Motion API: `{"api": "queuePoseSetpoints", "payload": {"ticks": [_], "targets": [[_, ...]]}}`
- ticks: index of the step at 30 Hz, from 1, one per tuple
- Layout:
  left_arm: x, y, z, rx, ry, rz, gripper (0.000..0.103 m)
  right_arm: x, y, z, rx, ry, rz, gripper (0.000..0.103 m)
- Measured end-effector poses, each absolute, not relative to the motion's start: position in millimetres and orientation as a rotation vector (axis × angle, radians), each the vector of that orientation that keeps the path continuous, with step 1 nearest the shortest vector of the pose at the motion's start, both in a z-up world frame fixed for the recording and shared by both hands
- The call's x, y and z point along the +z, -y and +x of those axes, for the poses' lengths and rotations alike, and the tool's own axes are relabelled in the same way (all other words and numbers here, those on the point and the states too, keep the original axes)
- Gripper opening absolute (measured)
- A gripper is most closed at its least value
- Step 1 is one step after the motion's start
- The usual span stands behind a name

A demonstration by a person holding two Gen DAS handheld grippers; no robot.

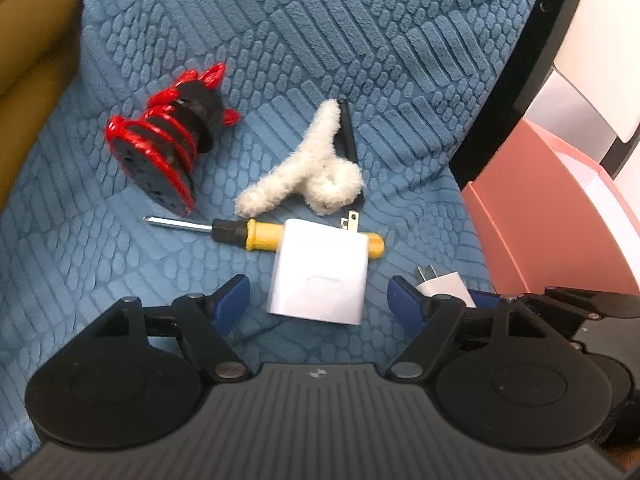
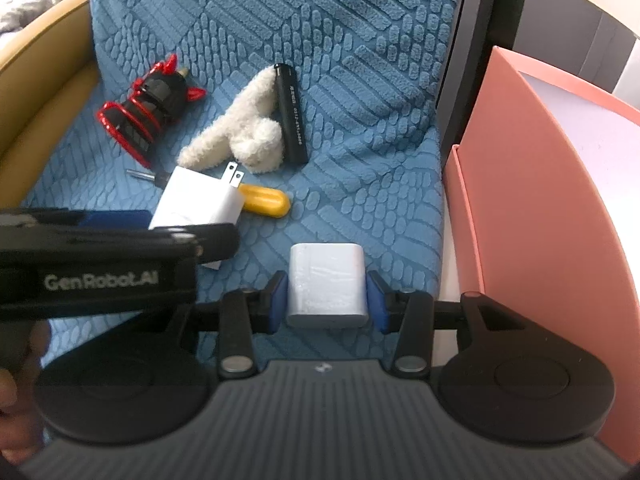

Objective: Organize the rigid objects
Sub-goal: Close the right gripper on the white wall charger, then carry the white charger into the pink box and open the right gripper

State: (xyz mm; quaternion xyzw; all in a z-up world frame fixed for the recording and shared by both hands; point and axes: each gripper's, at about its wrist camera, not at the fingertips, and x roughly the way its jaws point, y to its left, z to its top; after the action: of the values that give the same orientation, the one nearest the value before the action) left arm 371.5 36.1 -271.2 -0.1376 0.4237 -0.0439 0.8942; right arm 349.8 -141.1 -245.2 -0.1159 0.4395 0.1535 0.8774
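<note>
Six loose things show on the blue textured blanket [image 1: 400, 40], and by the look of it none has reached the pink box [image 2: 560, 220] yet, whose visible white inside appears bare. The right gripper [image 2: 327, 295] has its blue pads pressed on both sides of a small white charger [image 2: 327, 280], holding it near the blanket's right edge, just beside the box wall. The left gripper [image 1: 316, 300] is spread wide with nothing between its fingers, poised around a larger white charger [image 1: 320, 272] that lies across the yellow handle of a screwdriver [image 1: 256, 234]. Still to be sorted, I judge: that charger, the screwdriver, a fluffy white hair clip [image 1: 304, 168], a black cylinder [image 2: 292, 116] lying against the clip, and a red-and-black spiral toy [image 1: 168, 136] tipped on its side farther left. Open room lies between the held charger and the box, so a short move to the right looks free. The left side is tighter: charger, screwdriver and clip sit crowded together, and lifting the charger could roll the screwdriver. A tan cushion [image 1: 32, 100] borders the blanket on the left.
</note>
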Motion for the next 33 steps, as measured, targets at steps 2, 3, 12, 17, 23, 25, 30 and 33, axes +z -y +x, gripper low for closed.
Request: {"api": "queuePoseSetpoints", "payload": {"ticks": [2,3,12,17,23,25,30,33], "targets": [[-271,-32,375,-0.093,-0.869,-0.266,0.080,-246,141,352,0.327,-0.924,-0.252,0.046],[-272,-30,378,-0.091,-0.866,-0.252,0.076,-247,141,353,0.328,-0.927,-0.250,0.047],[-275,-26,384,-0.073,-0.900,-0.232,0.060,-248,140,355,0.336,-0.944,-0.252,0.045],[-268,-32,375,-0.064,-0.908,-0.282,0.058,-244,142,356,0.299,-1.006,-0.221,0.045],[-248,-39,355,-0.050,-0.873,-0.345,0.057,-223,149,338,0.291,-0.992,-0.208,0.045],[-241,-39,347,-0.041,-0.867,-0.342,0.057,-215,152,330,0.297,-0.985,-0.214,0.045],[-222,-34,325,-0.046,-0.856,-0.354,0.057,-190,156,307,0.310,-0.962,-0.212,0.045],[-206,-29,309,-0.034,-0.840,-0.362,0.057,-174,158,292,0.318,-0.944,-0.206,0.045]]}}
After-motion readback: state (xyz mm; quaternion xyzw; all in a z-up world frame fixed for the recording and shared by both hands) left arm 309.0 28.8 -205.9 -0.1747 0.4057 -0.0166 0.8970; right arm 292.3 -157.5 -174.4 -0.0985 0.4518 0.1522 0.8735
